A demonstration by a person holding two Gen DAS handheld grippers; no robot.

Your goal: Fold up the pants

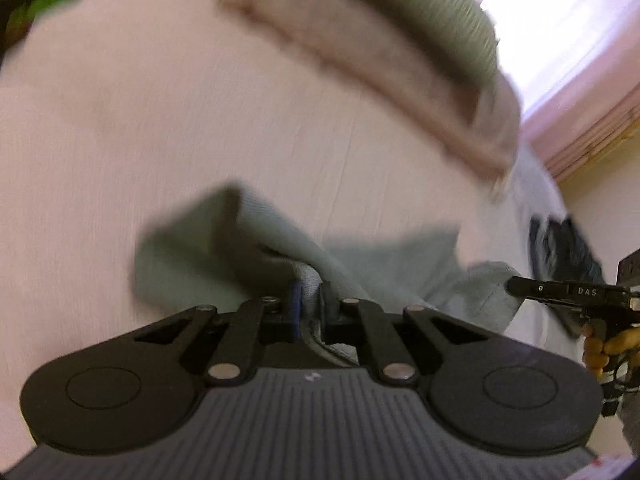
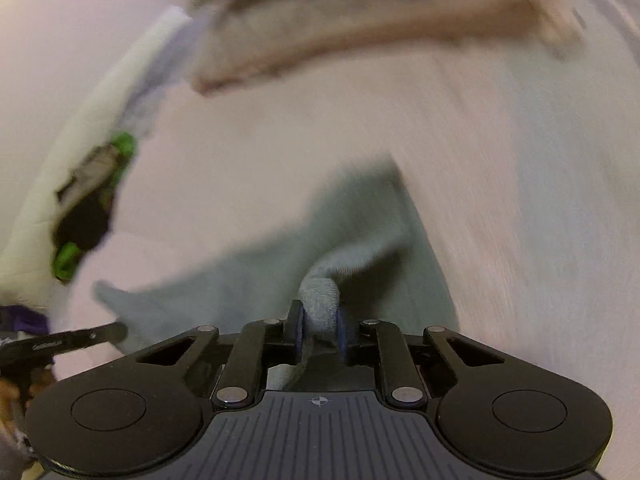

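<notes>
Mid-fold: left gripper and right gripper both clamped on pants, lifted at lower centre; laying down left.

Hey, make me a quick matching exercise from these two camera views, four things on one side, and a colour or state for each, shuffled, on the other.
Things:
1. pants
2. left gripper
3. bedsheet
4. folded blanket

Descriptions:
A. pale pink, spread underneath
B. grey, pinched at two spots
C. olive green and tan, lying beyond the pants
D. shut on grey fabric

Pairs: 1-B, 2-D, 3-A, 4-C
</notes>
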